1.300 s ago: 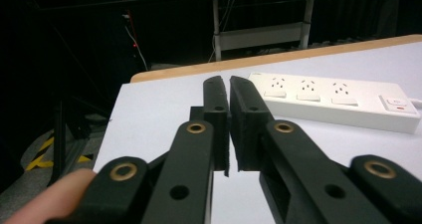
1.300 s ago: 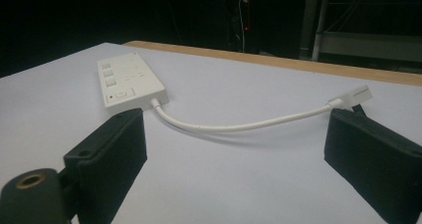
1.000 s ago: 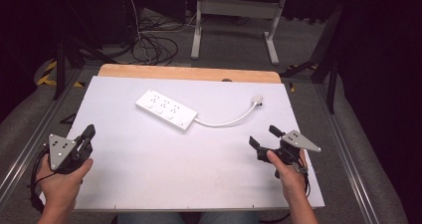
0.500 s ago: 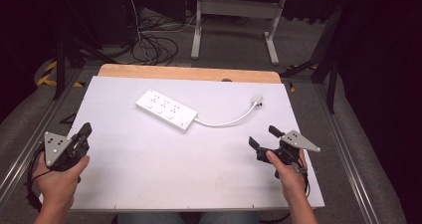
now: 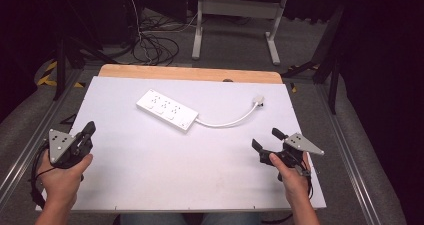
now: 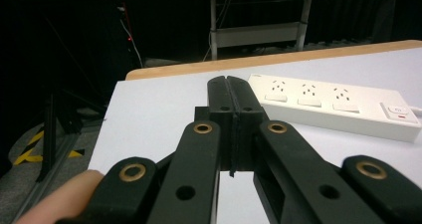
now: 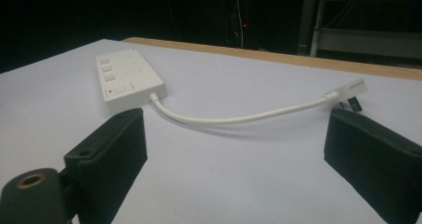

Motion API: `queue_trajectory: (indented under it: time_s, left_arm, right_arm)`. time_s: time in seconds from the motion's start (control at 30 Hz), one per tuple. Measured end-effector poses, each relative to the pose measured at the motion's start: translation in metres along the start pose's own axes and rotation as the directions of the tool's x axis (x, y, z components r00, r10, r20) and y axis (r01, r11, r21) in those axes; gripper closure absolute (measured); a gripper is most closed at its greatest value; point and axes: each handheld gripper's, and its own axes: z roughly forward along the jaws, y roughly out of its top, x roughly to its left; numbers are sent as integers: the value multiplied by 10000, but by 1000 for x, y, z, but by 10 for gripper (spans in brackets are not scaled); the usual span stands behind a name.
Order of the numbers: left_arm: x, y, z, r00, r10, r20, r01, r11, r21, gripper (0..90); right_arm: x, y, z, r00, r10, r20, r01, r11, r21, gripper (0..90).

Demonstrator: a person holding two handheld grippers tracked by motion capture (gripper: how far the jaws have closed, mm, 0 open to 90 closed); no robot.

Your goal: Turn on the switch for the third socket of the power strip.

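A white power strip (image 5: 167, 110) lies on the white table (image 5: 150, 170), toward the back and left of centre; it also appears as the power strip (image 6: 338, 102) and power strip (image 7: 130, 77). Its short white cable (image 5: 230, 121) curves right to a plug (image 5: 258, 101), seen too as the plug (image 7: 348, 92). My left gripper (image 5: 89, 131) rests at the table's left edge, jaws pressed together with nothing between them. My right gripper (image 5: 267, 139) sits near the front right, jaws spread wide and empty, well short of the cable (image 7: 239, 118).
A wooden strip (image 5: 190, 73) runs along the table's far edge. Beyond it stand a grey metal table frame (image 5: 235, 15) and loose black cables (image 5: 150, 45) on the floor. Metal rails (image 5: 350, 150) flank the table on both sides.
The left gripper has drifted slightly down and left toward the table's edge. The right gripper has barely moved. The power strip and cable lie as before.
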Motion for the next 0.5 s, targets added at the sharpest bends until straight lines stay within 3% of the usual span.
queue_trajectory:
  time_s: [0.5]
  left_arm:
    - [-3, 3, 7, 9995, 321, 59, -321, 9995, 18, 898]
  right_arm:
    - [1, -1, 0, 10000, -54, -23, 54, 10000, 76, 103]
